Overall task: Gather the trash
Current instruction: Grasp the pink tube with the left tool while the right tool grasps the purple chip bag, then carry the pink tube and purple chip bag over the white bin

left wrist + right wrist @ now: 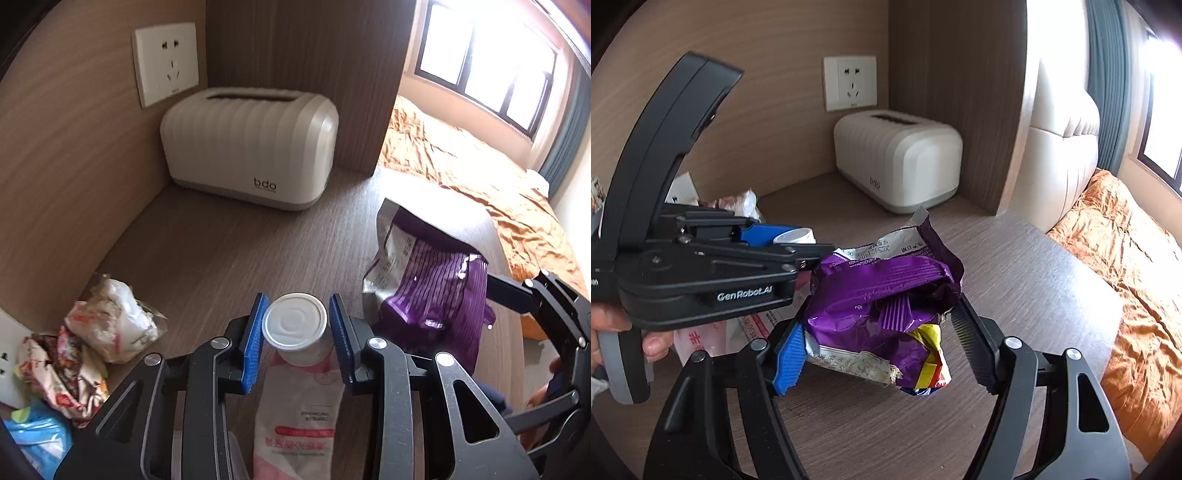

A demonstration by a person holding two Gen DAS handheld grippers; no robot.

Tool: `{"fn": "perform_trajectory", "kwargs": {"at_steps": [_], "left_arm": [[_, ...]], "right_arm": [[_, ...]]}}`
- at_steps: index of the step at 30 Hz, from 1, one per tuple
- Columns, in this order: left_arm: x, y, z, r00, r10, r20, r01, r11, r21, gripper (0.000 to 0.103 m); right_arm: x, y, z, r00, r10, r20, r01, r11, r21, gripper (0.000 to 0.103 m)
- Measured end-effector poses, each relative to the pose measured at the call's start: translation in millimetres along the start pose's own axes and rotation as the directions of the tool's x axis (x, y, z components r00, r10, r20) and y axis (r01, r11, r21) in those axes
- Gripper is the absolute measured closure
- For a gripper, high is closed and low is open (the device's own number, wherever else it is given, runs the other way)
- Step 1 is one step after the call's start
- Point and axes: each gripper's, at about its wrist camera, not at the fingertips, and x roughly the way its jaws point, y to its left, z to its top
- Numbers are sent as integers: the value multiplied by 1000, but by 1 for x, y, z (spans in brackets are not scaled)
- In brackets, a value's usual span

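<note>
A small white lidded cup [295,321] stands on a pink-and-white packet [299,417] on the wooden tabletop [229,251]. My left gripper [297,325] is shut on it, a blue pad against each side of the lid. In the right wrist view the left gripper [798,240] reaches in from the left with the cup [798,235] at its tips. A crumpled purple snack bag [879,288] lies between the fingers of my right gripper [879,321]. The blue pad [792,354] touches the bag's left edge, while most of the other ribbed pad stands bare. The bag [432,284] rests on the table.
Crumpled wrappers [110,325] and a blue packet [37,439] lie at the left by the wall. A white tissue box [251,147] sits in the back corner under a wall socket [166,62]. A bed with an orange cover [480,184] lies beyond the table's right edge.
</note>
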Motion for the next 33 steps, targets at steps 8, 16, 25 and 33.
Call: {"fn": "perform_trajectory", "kwargs": {"at_steps": [8,16,25,33], "left_arm": [[-43,-21,-5,998,45,45,-45,999,14,74],[-78,-70,-4,996,0,86,-4,999,49,74],[-73,-173,-10,990,-128,65,117,982,148,74],[-58,-273,-32,973,-229,6,220,940,260,74]], "right_arm": [[-41,-13,6,995,3,96,-3,1000,3,34],[-92,-40,-4,989,-36,146,33,999,21,34],[-160,-100,-46,979,-163,125,155,985,72,34],[-208,-159,-103,968,-246,48,235,957,167,34]]}}
